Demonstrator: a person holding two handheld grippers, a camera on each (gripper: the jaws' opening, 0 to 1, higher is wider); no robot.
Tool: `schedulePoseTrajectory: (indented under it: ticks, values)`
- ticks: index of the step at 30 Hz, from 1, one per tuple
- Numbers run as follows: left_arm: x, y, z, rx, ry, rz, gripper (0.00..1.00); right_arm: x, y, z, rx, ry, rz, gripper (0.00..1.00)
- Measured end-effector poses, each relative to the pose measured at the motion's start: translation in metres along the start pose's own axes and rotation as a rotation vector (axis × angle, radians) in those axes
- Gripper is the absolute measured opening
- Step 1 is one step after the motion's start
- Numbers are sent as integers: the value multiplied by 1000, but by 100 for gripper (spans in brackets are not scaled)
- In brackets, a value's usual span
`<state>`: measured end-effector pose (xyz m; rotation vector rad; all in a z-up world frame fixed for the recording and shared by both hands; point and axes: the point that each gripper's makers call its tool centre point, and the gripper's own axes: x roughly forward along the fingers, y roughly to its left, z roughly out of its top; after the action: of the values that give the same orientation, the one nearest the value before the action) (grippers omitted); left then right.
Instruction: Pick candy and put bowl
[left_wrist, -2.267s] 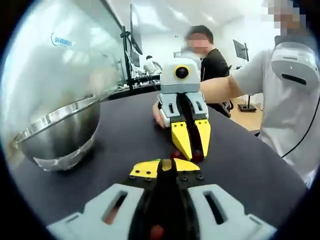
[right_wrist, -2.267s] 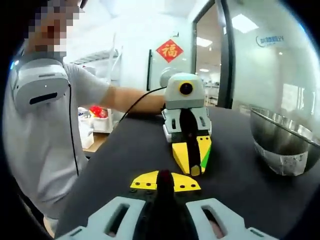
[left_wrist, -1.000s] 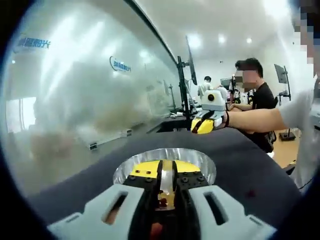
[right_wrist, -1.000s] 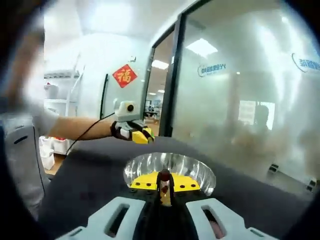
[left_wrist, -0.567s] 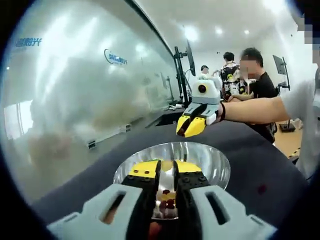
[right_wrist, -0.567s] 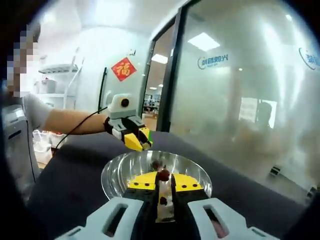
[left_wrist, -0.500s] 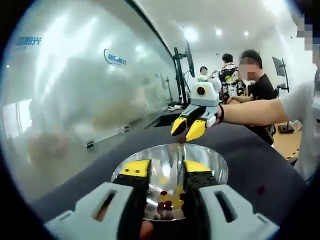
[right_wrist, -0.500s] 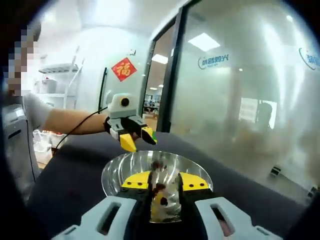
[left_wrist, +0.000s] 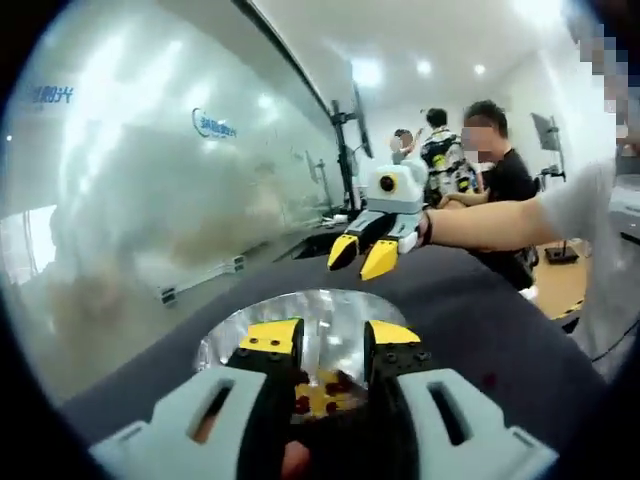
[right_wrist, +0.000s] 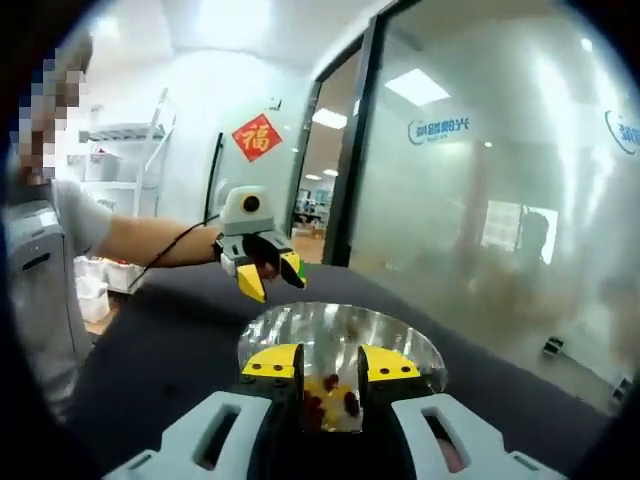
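A steel bowl (left_wrist: 232, 332) sits on the black table (left_wrist: 505, 325), with several red candies (left_wrist: 335, 384) in its bottom. My left gripper (left_wrist: 332, 345) hovers over the bowl, open, with nothing between its yellow-tipped jaws. The right gripper (left_wrist: 361, 256) hangs above the bowl's far rim, open and empty. In the right gripper view the same bowl (right_wrist: 330, 325) holds the red candies (right_wrist: 345, 400), seen through my open right gripper (right_wrist: 330, 368). The left gripper (right_wrist: 272, 277) is open above the bowl's far left rim.
A small red candy (left_wrist: 487, 380) lies on the table right of the bowl. A frosted glass wall (left_wrist: 150, 200) runs along the table's far side. People (left_wrist: 495, 160) stand behind the table. Shelves with boxes (right_wrist: 100, 280) stand beyond the table edge.
Both grippers carried candies from the table to over the bowl, then opened. The candies now lie in the bowl. Since half a second ago both stay open and have drawn back slightly.
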<state>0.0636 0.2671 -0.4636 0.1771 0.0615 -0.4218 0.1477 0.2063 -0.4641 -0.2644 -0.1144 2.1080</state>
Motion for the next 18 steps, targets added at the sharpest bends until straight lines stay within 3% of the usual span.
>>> schedulePoseTrajectory:
  ticks: [1,3,6,7,9,12,14,15,18]
  values:
    - [-8,-19,-14,33,36,-42,18,-9,16,-8,6,-5,30,17]
    - [-25,-46,-40,40,89,-66,19,-30,45,-37,35,45,65,17]
    - [-51,-67,-63,43,122,-31,18,-54,73,-79,64,135,77,17]
    - [-57,-76,-68,-13,107,-28,18,-62,83,-91,75,148,83,17]
    - [-58,-86,-80,-22,126,-41,18,-66,94,-108,93,198,90,17]
    - [-45,-91,-96,-35,167,-38,18,-56,104,-114,80,219,111,17]
    - [-36,-93,-106,35,235,-37,18,-42,107,-108,78,210,115,17]
    - [-30,-96,-99,2,201,-40,16,-31,112,-106,68,214,133,17]
    - [-11,-103,-97,3,205,-71,15,-7,124,-100,42,202,194,16]
